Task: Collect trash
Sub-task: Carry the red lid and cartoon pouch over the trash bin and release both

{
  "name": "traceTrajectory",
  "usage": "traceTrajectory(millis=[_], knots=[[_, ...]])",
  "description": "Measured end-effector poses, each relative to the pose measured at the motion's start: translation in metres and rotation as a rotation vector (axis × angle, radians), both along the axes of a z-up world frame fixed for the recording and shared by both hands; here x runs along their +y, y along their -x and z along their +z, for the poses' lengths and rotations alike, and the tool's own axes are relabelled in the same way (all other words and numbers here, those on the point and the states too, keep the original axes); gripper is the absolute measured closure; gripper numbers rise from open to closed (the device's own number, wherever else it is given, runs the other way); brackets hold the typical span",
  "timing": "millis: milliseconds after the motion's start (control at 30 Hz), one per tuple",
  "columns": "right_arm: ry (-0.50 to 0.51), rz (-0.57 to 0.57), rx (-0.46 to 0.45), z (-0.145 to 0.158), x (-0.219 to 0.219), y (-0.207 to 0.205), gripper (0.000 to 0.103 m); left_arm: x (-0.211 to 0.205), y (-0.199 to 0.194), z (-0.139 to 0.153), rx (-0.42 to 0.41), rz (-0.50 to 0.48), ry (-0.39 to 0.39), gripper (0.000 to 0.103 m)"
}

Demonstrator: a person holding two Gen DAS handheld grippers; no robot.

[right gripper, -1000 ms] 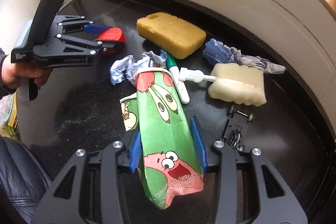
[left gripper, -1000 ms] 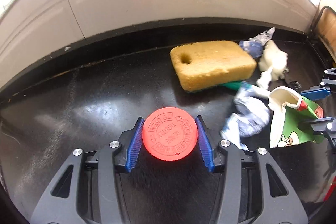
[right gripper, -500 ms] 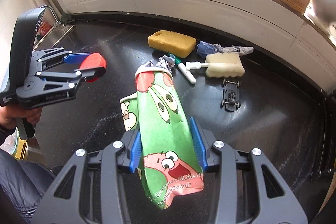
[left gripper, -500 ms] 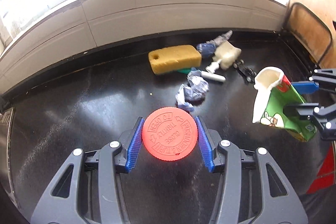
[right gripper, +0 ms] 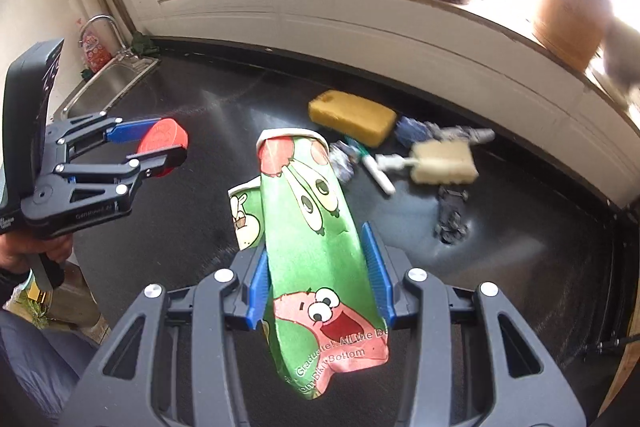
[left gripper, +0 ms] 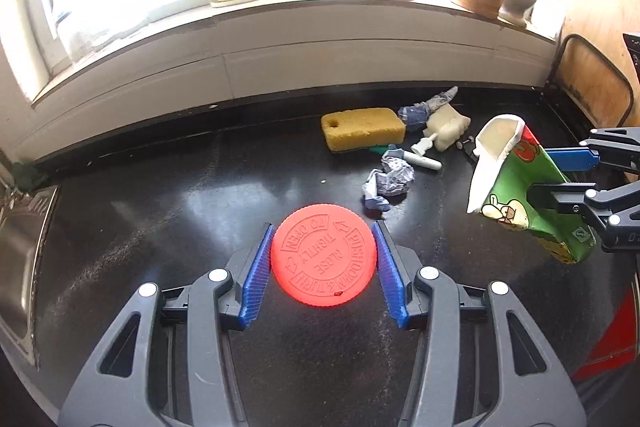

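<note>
My left gripper (left gripper: 323, 265) is shut on a round red cap (left gripper: 323, 260) with raised lettering, held flat above the black counter (left gripper: 160, 219). The cap (right gripper: 163, 139) and left gripper (right gripper: 154, 147) also show at the left of the right wrist view. My right gripper (right gripper: 318, 275) is shut on a squashed green paper cup (right gripper: 316, 239) with cartoon faces; the same cup (left gripper: 516, 187) hangs at the right of the left wrist view. A crumpled blue-white wrapper (left gripper: 386, 183) lies on the counter beyond the cap. Another crumpled wrapper (left gripper: 424, 109) lies behind the sponge.
A yellow sponge (left gripper: 362, 128), a white foam brush (left gripper: 444, 131), a green-capped marker (right gripper: 370, 163) and a small toy car (right gripper: 452, 215) lie near the back wall. A steel sink (right gripper: 110, 87) sits far left. Bottles and jars stand on the windowsill (left gripper: 280, 3).
Both grippers have risen and pulled back from the counter with their loads, so the sponge and litter look smaller and farther. The windowsill and sink have come into view.
</note>
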State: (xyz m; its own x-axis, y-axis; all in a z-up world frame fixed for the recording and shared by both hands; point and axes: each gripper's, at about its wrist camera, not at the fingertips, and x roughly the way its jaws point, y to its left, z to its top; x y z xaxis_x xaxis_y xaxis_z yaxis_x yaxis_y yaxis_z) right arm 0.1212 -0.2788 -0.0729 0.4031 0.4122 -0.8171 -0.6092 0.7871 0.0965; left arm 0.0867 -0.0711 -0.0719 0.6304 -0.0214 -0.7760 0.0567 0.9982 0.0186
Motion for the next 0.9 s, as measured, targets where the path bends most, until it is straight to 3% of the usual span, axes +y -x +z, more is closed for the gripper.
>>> traceTrajectory(millis=[233,467,700,900], knots=[[-0.073,0.202,0.015,0.018,0.107,0.018,0.060,0.079,0.065,0.024,-0.048,0.257,-0.017,0.055],[-0.105,0.488,0.075,0.019,0.241,0.079,0.060,0.170,0.185,0.025,-0.038,0.614,-0.059,0.055],[-0.076,0.799,0.164,0.004,0.364,0.183,0.060,0.234,0.312,0.000,0.013,0.942,-0.021,0.055],[-0.013,0.946,0.225,-0.023,0.439,0.267,0.060,0.269,0.395,-0.049,0.056,1.128,0.037,0.055]])
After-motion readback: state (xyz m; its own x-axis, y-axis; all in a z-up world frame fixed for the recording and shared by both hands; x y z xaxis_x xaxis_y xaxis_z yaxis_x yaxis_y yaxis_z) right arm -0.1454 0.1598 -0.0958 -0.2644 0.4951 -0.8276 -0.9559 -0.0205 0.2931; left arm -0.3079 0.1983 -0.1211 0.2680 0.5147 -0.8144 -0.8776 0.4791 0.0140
